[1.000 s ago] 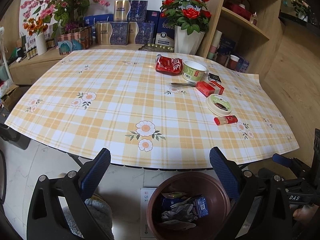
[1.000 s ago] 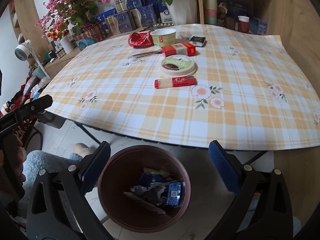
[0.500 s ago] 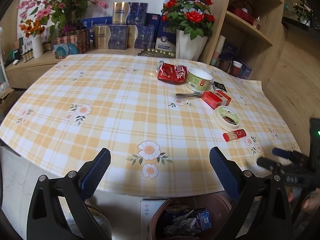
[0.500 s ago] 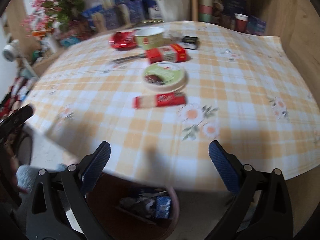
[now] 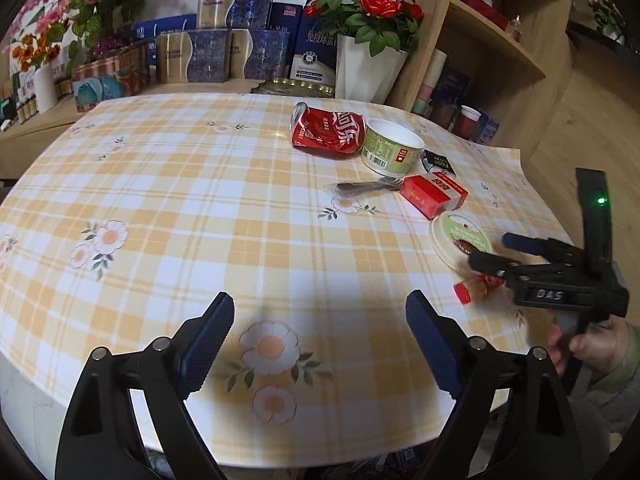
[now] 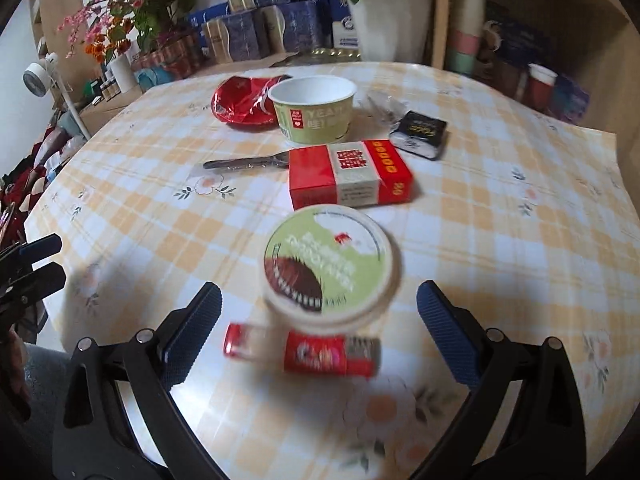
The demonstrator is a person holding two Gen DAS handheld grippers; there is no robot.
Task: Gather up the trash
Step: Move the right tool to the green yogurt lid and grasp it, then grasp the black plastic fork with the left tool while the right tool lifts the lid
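Trash lies on the plaid table (image 5: 200,208): a crushed red can (image 5: 328,130), a green paper bowl (image 6: 314,108), a red box (image 6: 350,178), a round green lid (image 6: 332,266), a black packet (image 6: 422,134), a plastic fork (image 6: 244,163) and a small red tube (image 6: 304,350). My right gripper (image 6: 318,338) is open, low over the table, with the red tube between its fingers and the lid just beyond. It also shows in the left wrist view (image 5: 492,252). My left gripper (image 5: 320,344) is open and empty above the table's near edge.
A white vase of red roses (image 5: 368,64), stacked boxes (image 5: 224,44) and a wooden shelf unit (image 5: 492,52) stand behind the table. The left gripper shows at the left edge of the right wrist view (image 6: 28,268).
Both grippers have risen from the bin below the table edge and moved forward over the table. The right one has closed in on the red tube and lid.
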